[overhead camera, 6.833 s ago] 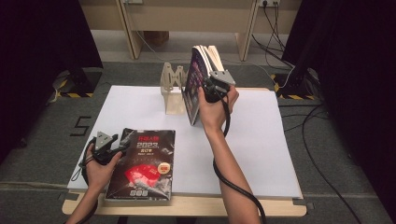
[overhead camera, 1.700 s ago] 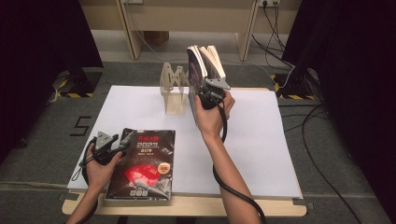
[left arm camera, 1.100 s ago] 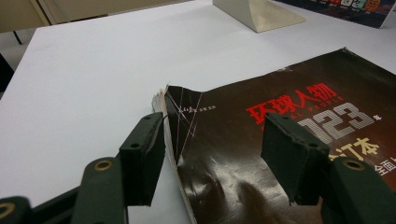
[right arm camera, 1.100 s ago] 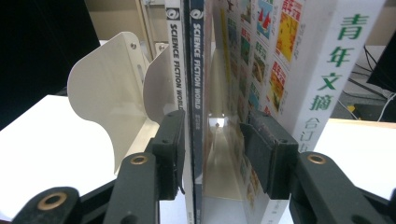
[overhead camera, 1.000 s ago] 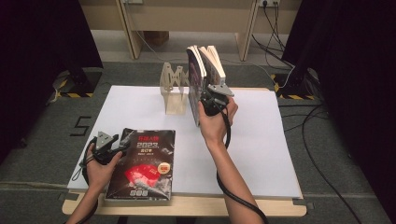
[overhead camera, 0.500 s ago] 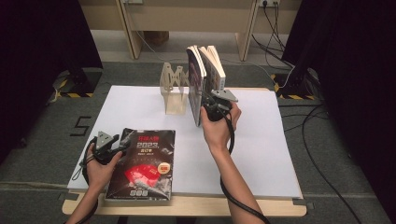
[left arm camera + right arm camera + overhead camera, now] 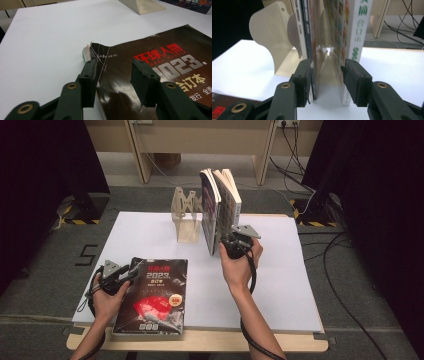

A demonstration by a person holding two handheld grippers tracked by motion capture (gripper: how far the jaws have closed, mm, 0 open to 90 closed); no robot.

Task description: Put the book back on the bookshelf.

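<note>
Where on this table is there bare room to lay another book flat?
The table's right half, right of the standing books, is bare. So is the strip between the flat magazine and the right forearm. Crowded: the back centre around the bookend.

Three books are counted, two stood upright [image 7: 220, 212] against one beige bookend [image 7: 186, 215] and one dark magazine-like volume [image 7: 152, 295] laid flat, on one white desk [image 7: 300, 285], with two claws present.

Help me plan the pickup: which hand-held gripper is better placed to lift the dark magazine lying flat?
Left. The left hand-held gripper sits at the dark magazine's corner, jaws just closing over its edge; the right hand-held gripper is at the standing books.
</note>
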